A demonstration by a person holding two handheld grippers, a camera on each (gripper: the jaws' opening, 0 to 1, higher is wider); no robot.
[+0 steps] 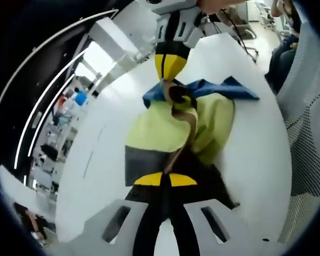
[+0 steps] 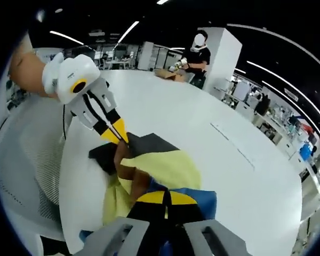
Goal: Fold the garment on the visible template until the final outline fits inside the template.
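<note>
Cloth was pinched in both claws at once. The left claw (image 1: 165, 180) was clenched on the dark end of the garment (image 1: 165, 133), and straight ahead of it the right claw (image 1: 169, 80) gripped the blue and yellow end, so the fabric hung bunched and twisted between them over the white counter (image 1: 256, 160). From the right gripper view the right claw (image 2: 166, 198) sat closed on the blue edge, with the left claw (image 2: 120, 136) just beyond it holding the dark corner of the garment (image 2: 160, 165). I could make out no template outline on the counter (image 2: 229, 160). With the two grips that close, the risk looked plain: slack cloth could fold into a lump rather than a flat panel, and a thin pinch might slip, letting one end drop crooked or slide toward the counter's edge.
</note>
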